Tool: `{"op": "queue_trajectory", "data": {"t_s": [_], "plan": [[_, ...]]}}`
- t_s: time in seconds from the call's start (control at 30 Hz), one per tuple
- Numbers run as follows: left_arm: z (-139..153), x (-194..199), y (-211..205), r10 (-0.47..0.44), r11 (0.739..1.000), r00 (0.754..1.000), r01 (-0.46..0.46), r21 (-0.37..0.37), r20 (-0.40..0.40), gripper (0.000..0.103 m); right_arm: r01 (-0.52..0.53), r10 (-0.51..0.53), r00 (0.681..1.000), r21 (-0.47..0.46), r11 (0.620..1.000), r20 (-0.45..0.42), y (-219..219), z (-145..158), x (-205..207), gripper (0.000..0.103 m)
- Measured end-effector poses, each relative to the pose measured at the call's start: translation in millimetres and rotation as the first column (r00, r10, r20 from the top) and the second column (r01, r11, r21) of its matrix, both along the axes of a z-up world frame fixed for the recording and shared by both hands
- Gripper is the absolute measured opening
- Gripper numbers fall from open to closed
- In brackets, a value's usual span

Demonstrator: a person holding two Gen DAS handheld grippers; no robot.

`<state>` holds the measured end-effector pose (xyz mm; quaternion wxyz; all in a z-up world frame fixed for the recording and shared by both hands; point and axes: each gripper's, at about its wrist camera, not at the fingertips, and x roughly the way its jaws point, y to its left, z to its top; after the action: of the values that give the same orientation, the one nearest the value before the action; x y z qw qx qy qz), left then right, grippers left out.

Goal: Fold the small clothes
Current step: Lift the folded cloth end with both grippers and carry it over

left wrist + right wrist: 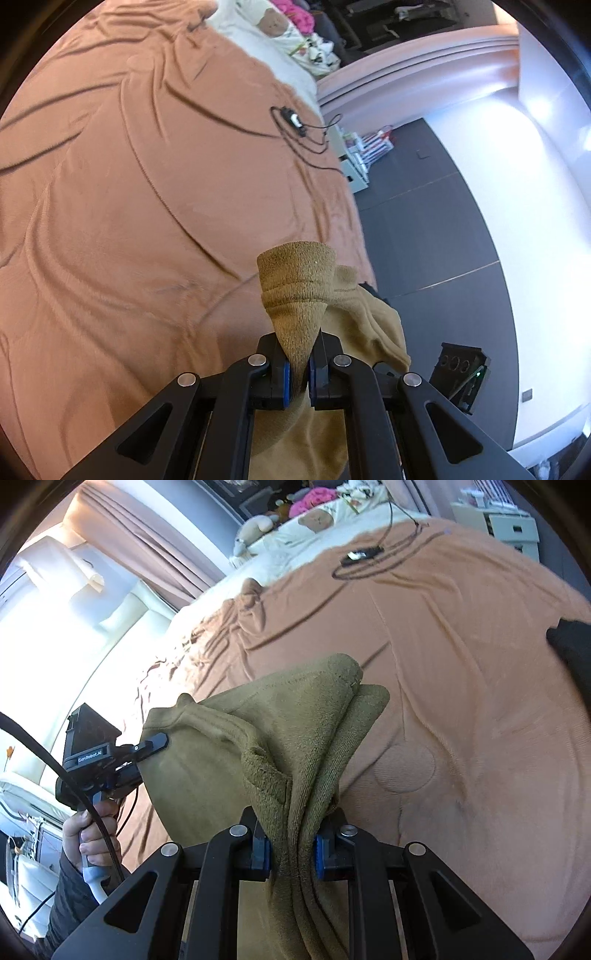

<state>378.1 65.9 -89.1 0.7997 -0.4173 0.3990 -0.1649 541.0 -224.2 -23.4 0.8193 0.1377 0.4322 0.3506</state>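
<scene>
An olive-tan knit garment hangs above the bed, held at two places. In the left wrist view my left gripper is shut on a ribbed edge of it, and the cloth fans up past the blue pads. The right wrist view has my right gripper shut on a thick bunch of the same garment. The left gripper shows there too, at the left, clamped on the garment's far edge with a hand on its handle. The cloth hangs slack between the two grips.
An orange-brown blanket covers the bed beneath. A small black device with coiled cable lies on it toward the far end. A dark garment sits at the right edge. Cream bedding and plush toys lie at the head. Dark floor runs beside the bed.
</scene>
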Motion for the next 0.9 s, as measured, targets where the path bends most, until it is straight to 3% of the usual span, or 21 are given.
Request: {"op": "queue_trajectory", "data": {"t_s": [0.53, 0.9], "plan": [[86, -71, -28, -0.036, 0.999, 0.984, 0.039, -0.011, 0.174, 0.006, 0.015, -0.013, 0.982, -0.009, 1.0, 0.189, -38, 70, -108, 0.013], [135, -75, -98, -0.146, 0.989, 0.96, 0.144, 0.029, 0.237, 0.006, 0.083, -0.082, 0.952, 0.008, 0.996, 0.295, -117, 104, -154, 0.013]]}}
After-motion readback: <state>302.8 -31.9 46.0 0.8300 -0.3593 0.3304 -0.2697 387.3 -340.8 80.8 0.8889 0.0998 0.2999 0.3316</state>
